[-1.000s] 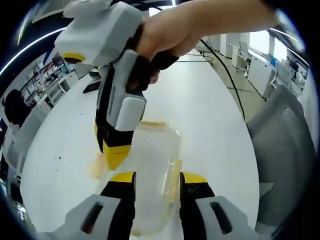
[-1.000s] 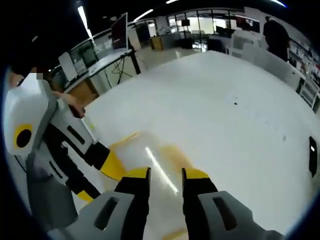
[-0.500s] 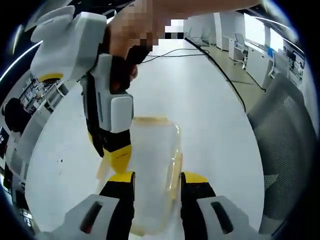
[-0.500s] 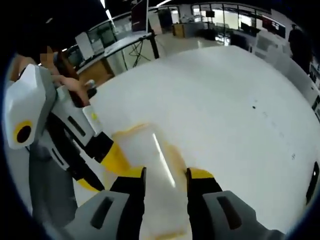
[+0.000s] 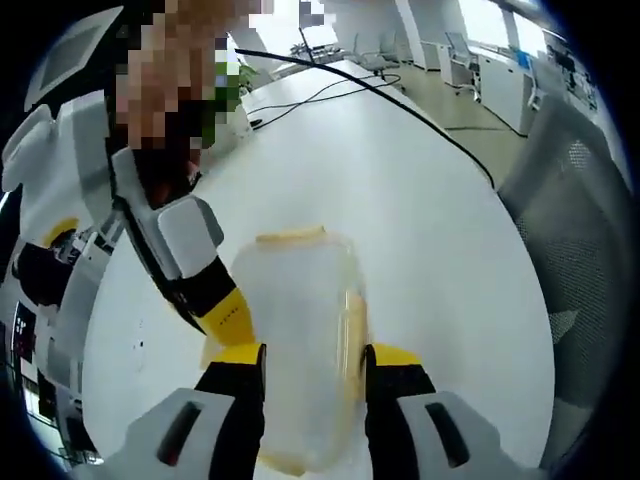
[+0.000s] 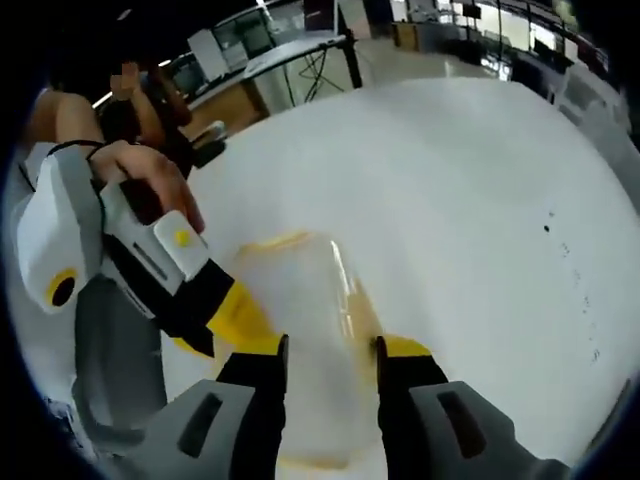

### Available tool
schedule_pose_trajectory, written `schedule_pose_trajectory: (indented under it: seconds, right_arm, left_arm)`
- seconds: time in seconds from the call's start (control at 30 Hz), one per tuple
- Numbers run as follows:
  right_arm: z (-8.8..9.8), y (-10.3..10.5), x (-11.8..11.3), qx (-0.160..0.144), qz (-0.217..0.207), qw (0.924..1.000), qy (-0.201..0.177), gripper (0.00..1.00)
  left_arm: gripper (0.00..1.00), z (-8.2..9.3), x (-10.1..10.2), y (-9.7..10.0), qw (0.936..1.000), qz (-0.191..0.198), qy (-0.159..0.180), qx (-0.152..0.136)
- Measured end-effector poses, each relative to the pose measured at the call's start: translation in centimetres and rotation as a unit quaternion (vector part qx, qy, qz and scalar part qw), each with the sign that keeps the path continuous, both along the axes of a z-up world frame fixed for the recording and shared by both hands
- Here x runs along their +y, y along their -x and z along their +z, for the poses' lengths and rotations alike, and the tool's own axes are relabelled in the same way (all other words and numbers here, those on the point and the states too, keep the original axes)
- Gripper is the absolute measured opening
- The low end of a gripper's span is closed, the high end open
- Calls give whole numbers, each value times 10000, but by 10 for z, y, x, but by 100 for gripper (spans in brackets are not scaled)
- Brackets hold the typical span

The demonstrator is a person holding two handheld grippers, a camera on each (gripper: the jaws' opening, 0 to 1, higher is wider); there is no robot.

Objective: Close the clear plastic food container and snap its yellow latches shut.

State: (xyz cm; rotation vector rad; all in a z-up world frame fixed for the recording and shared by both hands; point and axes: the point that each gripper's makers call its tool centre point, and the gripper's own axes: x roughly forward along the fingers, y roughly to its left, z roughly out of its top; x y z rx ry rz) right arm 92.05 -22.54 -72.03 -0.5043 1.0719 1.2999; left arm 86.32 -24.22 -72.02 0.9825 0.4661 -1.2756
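Clear container (image 5: 300, 330) now sits between both tools' jaws.

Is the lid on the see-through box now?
Cannot tell for sure. The clear container lies flat on the white table, blurry, with yellow latches along its edges; no raised lid shows, so it looks closed.

Grey-white left gripper (image 5: 305, 358) and right gripper (image 6: 327, 350); black fingers (image 5: 243, 385), yellow-tipped.
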Motion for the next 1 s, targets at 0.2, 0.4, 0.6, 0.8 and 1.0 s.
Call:
schedule_pose_trajectory:
  seconds: [0.2, 0.4, 0.6, 0.8, 1.0]
  right_arm:
    - [0, -2, 0, 106, 278, 9994, 184, 32]
    - [-1, -1, 0, 260, 401, 9984, 308, 33]
    - [-3, -3, -3, 376, 420, 9978, 353, 33]
    - [-6, -5, -6, 616, 207, 9971, 393, 34]
    - [-7, -6, -6, 668, 149, 9971, 334, 34]
  left_arm:
    - [33, 0, 0, 0, 9999, -91, -123, -57]
    - [33, 0, 0, 0, 9993, -199, -296, -94]
    - [33, -2, -2, 0, 9983, -256, -488, -180]
    - [34, -3, -3, 0, 9960, -274, -799, -299]
    - [34, -4, -2, 0, 9966, -163, -743, -309]
